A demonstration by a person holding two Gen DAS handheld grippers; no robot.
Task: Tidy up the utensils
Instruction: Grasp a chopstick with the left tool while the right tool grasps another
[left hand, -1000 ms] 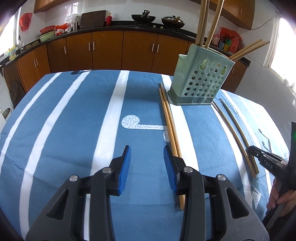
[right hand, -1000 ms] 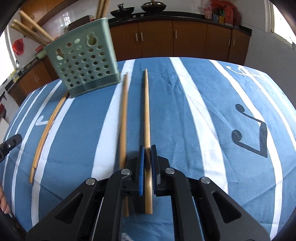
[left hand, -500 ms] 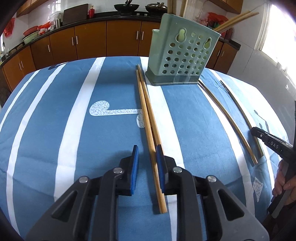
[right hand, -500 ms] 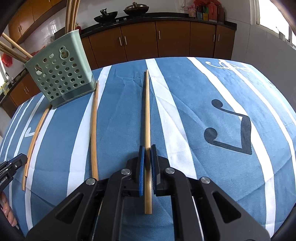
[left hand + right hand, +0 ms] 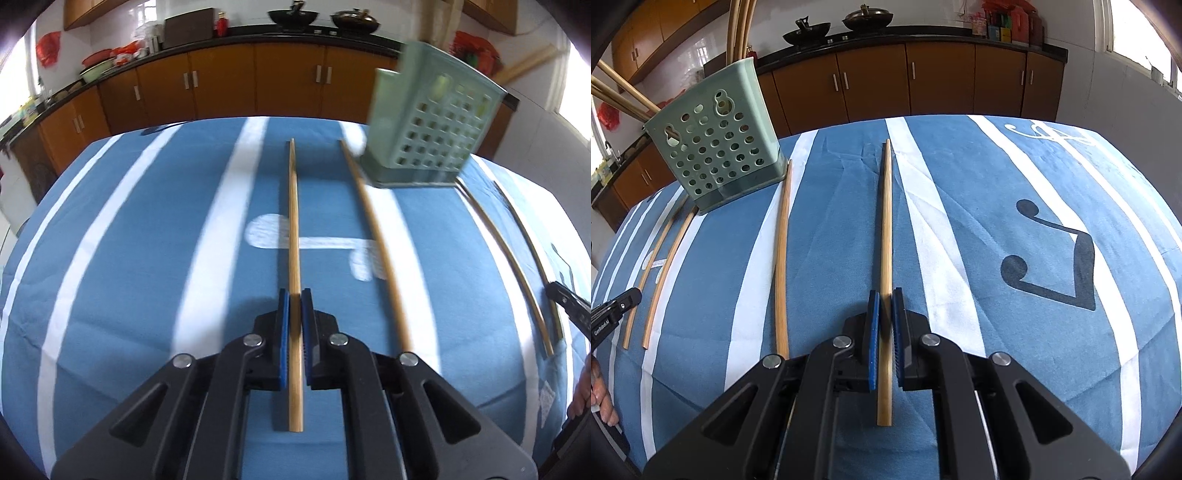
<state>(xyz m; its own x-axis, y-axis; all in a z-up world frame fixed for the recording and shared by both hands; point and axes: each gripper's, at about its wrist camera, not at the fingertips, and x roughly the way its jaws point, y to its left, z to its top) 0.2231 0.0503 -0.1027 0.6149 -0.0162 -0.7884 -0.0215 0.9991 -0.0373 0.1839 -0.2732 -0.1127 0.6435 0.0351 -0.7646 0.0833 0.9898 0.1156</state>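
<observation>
Since 0.5 s ago the left gripper (image 5: 294, 295) has clamped 1 chopstick (image 5: 294, 229); the right gripper (image 5: 885, 295) stays clamped on another chopstick (image 5: 886, 221).

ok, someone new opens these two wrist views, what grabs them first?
Each gripper is clamped on one chopstick: left gripper on one chopstick, right gripper on another. Next, the green perforated holder at the far side of the blue striped tablecloth, with loose chopsticks lying beside it.

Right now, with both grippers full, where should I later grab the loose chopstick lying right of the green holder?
Take the chopstick near its close end, coming straight down and straddling its width. It lies flat on the tablecloth, and its far tip sits close beside the utensil holder, leaving little room there.
</observation>
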